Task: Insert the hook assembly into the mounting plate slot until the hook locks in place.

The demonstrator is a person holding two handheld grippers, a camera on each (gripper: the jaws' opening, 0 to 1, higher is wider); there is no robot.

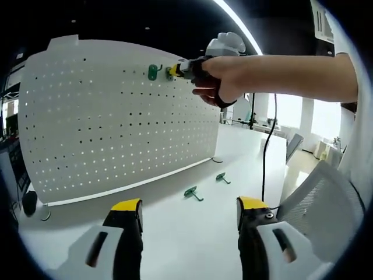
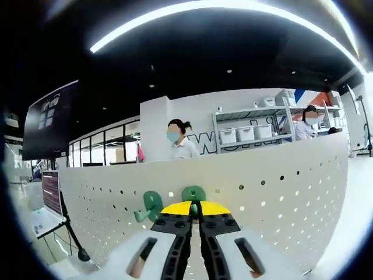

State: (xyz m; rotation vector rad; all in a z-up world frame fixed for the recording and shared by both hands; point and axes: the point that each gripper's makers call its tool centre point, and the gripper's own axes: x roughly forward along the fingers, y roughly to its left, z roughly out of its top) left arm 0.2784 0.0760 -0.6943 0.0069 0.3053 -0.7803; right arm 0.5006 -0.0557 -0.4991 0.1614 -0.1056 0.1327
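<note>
In the left gripper view, the left gripper [image 1: 189,213] hangs low over the white bench [image 1: 175,245] with its fingers wide apart and nothing between them. A white pegboard [image 1: 116,134] stands upright on the bench. Near its top edge, one green hook [image 1: 152,72] is already hanging on the board. Just beside it, the right gripper [image 1: 175,71], held by a person's hand [image 1: 218,81], touches the board. Two more green hooks [image 1: 193,193] lie on the bench in front of the board.

In the right gripper view, the right gripper [image 2: 195,209] has its yellow-tipped fingers together, clamped on a second green hook [image 2: 193,193] that is pressed against the pegboard [image 2: 280,192]. The hanging hook [image 2: 150,206] is just to the left of it.
</note>
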